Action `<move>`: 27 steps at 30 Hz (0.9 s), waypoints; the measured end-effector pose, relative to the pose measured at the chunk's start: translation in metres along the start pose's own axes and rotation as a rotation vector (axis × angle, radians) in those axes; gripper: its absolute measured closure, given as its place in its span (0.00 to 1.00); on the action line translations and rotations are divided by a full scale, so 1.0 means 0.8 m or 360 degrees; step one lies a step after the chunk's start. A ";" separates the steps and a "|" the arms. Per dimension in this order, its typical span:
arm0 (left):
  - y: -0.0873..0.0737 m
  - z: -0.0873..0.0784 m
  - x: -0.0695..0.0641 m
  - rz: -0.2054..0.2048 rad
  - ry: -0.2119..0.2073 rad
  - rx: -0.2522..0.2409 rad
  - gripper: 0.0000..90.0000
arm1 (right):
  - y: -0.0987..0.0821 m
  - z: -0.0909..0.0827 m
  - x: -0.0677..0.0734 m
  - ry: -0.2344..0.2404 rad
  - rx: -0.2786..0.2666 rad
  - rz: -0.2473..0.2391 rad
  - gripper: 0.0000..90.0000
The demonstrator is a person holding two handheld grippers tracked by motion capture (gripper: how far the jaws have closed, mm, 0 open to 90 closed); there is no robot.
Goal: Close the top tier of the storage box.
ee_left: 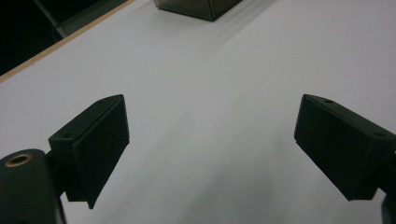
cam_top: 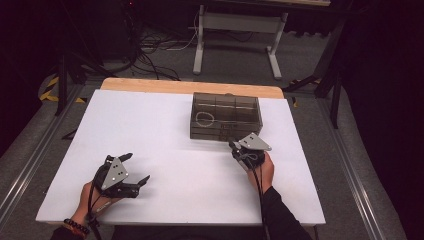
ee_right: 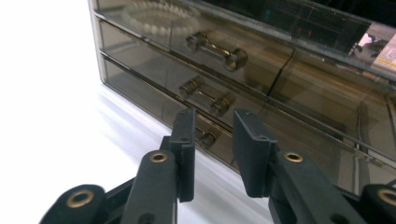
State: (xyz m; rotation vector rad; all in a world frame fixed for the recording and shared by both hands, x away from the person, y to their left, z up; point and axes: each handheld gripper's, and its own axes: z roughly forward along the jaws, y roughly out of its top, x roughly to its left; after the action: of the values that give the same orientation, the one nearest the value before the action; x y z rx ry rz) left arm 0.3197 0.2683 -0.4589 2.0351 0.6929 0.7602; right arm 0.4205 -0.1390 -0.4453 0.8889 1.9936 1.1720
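Right gripper [ee_right: 212, 154], jaws slightly parted and empty, lines up on the bottom handle [ee_right: 205, 137] of the drawer box [cam_top: 226, 116] mid-table, needing to pinch and pull; left gripper [ee_left: 210, 149] waits spread.

No text, brand, number or sign can be read. On the smoky drawer box [ee_right: 261, 60], a pale label [ee_right: 385, 53] with faint print is seen at the far right of its top in the right gripper view, but it is too small and blurred to be made out.
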 end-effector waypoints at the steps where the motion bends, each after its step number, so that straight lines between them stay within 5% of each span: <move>1: 0.000 0.000 0.000 0.0001 0.0001 0.0001 0.12 | 0.001 -0.001 0.001 0.0000 -0.0009 -0.0005 0.75; 16: 0.000 -0.001 0.000 0.0008 -0.0004 0.0003 0.12 | 0.006 -0.016 0.004 -0.0061 -0.0122 0.0036 0.45; 27: 0.000 -0.001 0.000 0.0010 -0.0007 0.0003 0.12 | 0.008 -0.019 0.009 -0.0035 -0.0180 0.0024 0.25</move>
State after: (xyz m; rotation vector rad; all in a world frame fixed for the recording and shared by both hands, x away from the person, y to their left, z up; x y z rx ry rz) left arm 0.3191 0.2688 -0.4588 2.0412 0.6853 0.7584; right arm 0.4058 -0.1382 -0.4348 0.8568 1.8862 1.2647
